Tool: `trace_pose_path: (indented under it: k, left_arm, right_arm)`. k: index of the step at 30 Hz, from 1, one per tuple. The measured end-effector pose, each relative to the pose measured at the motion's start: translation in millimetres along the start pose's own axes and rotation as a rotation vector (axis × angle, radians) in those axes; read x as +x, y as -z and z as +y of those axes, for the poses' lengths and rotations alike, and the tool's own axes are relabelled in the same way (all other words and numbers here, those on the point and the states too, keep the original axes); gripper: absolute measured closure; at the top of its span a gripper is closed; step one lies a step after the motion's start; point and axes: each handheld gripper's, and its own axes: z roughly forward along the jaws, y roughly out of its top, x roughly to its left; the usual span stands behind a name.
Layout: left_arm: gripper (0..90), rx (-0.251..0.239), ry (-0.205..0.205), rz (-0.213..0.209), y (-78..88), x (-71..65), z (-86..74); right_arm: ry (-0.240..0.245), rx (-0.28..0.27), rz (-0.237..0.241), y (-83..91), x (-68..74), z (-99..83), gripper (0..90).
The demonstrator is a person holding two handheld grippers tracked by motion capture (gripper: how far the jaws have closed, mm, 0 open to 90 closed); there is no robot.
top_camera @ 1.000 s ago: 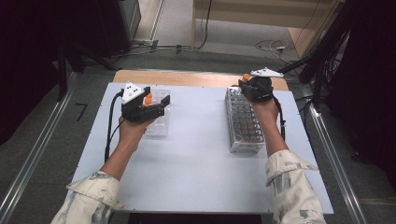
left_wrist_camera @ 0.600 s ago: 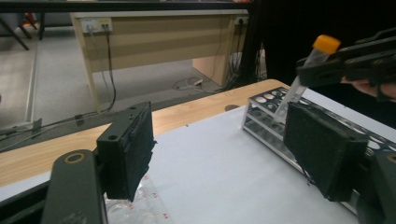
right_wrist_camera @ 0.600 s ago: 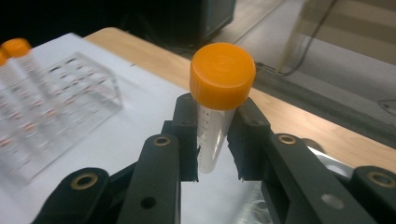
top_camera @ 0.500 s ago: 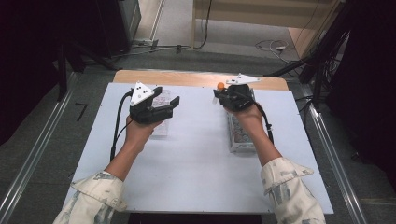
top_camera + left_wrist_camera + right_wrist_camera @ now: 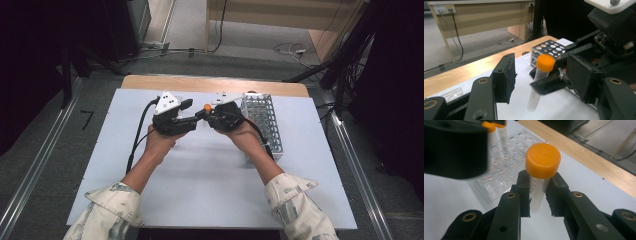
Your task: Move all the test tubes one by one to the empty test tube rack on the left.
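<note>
The right tongs [image 5: 537,195] clamp a clear orange-capped tube [image 5: 541,170] between the left tongs' [image 5: 541,82] closing, untouching pads, metal grid rack [image 5: 262,122] right, clear tray [image 5: 501,167] seen behind.

Tube [image 5: 537,187] lower end hidden behind right gripper [image 5: 538,195], clear rack [image 5: 506,170] blurred, partly covered

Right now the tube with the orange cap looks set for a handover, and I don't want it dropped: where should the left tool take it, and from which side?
Grip the clear tube low on its body, below the right tool, which is clamped just under the orange cap. Come in level with a jaw on either side, as the left tool already stands: its jaws have just been closing around the tube without touching it. The free lower length is straight, smooth and roughly upright.
</note>
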Motion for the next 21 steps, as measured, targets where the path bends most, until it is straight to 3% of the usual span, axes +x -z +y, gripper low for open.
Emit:
trace_pose_path:
  k: [8, 16, 21]
  left_arm:
    - [49.9, 0.036, -0.022, -0.008, -7.6, -0.8, -5.1]
    - [66.6, 0.043, -0.041, -0.01, -8.8, -2.3, -7.8]
    - [68.4, 0.042, -0.04, -0.022, -9.6, -3.2, -8.3]
  right_arm:
    - [0.015, 0.016, 0.057, -6.1, 12.0, 1.6, 71.5]
    - [0.011, 0.013, 0.081, -4.6, 14.0, 1.4, 71.5]
    - [0.01, 0.012, 0.087, -2.6, 13.7, 1.4, 71.5]
